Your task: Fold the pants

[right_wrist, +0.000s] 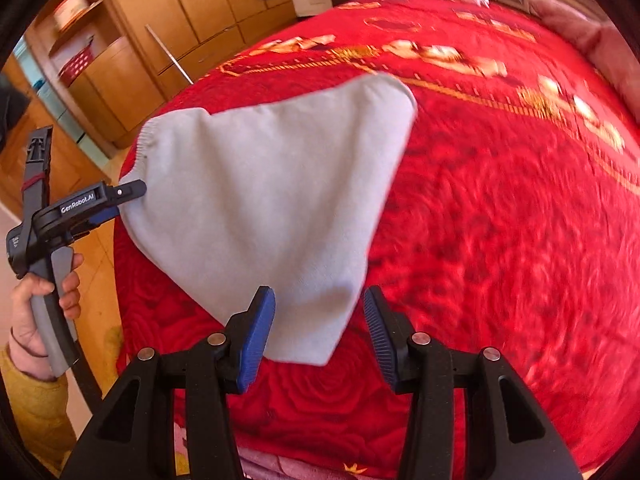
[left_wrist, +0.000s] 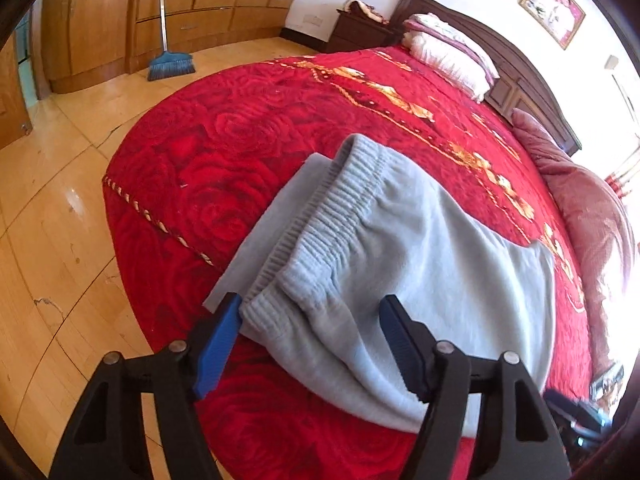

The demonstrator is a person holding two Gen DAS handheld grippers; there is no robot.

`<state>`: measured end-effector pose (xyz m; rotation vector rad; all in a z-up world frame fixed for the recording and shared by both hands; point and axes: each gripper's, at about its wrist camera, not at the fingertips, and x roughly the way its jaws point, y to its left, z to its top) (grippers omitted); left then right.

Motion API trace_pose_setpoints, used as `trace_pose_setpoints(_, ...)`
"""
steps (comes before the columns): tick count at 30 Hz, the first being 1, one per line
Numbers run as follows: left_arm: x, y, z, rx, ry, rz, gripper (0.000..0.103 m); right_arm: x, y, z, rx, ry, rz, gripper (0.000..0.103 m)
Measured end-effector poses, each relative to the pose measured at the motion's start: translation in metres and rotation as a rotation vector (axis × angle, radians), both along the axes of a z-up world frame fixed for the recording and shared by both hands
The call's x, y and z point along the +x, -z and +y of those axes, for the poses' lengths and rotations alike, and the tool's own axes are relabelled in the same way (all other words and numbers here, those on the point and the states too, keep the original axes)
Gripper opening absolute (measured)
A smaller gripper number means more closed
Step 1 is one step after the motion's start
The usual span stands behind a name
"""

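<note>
The folded sweatpants [left_wrist: 400,240] are lying on the bed [left_wrist: 224,148] near its foot corner, waistband [left_wrist: 320,216] facing the wardrobe [left_wrist: 120,20]. Pillows [left_wrist: 452,52] are sitting at the headboard [left_wrist: 520,64] behind them, and a broom [left_wrist: 170,60] is leaning against the wardrobe.

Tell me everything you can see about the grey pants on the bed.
The grey pants look like soft fleece sweatpants with a ribbed elastic waistband. They lie folded into a compact stack on the red rose-patterned bedspread, near its edge. The left gripper is open around the waistband corner; the right gripper is open at the opposite corner.
</note>
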<state>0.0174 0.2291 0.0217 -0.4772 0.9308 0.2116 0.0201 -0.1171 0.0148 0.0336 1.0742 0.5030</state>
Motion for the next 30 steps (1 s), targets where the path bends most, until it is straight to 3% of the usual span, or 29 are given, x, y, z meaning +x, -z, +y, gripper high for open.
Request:
trace_pose_setpoints(2,0.001,0.002,0.001,0.003,-0.014,0.003,0.067,-0.001,0.004,-0.002,0.013,0.0,0.01,0.048)
trace_pose_setpoints(5,-0.003,0.005,0.007,-0.007,-0.041,-0.004,0.049,-0.005,0.005,-0.004,0.021,-0.01,0.002,0.048)
trace_pose_setpoints(8,-0.009,0.004,0.016,-0.058,-0.059,-0.027,0.038,-0.008,0.004,-0.003,0.028,-0.014,-0.005,0.048)
trace_pose_setpoints(10,-0.011,-0.002,0.017,-0.072,-0.04,-0.054,0.02,-0.009,0.004,-0.003,0.031,-0.014,-0.006,0.048)
trace_pose_setpoints(15,-0.025,-0.043,0.011,0.057,0.023,-0.184,0.019,-0.008,0.004,-0.001,0.034,-0.016,-0.009,0.048)
trace_pose_setpoints(18,-0.026,-0.033,0.015,0.124,0.013,-0.14,0.019,-0.005,0.007,0.003,0.036,-0.018,0.001,0.048)
trace_pose_setpoints(20,-0.021,-0.017,0.017,0.117,0.014,-0.101,0.02,-0.004,0.011,0.007,0.029,-0.022,0.014,0.048)
trace_pose_setpoints(24,-0.013,0.015,0.017,0.135,0.011,-0.02,0.037,-0.003,0.017,0.012,0.006,-0.032,0.02,0.048)
trace_pose_setpoints(27,-0.017,0.009,0.021,0.154,0.0,-0.022,0.048,-0.002,0.015,0.01,0.01,-0.024,0.021,0.048)
trace_pose_setpoints(30,-0.027,-0.01,0.021,0.173,-0.011,-0.04,0.049,0.0,0.004,0.003,0.018,0.0,-0.013,0.048)
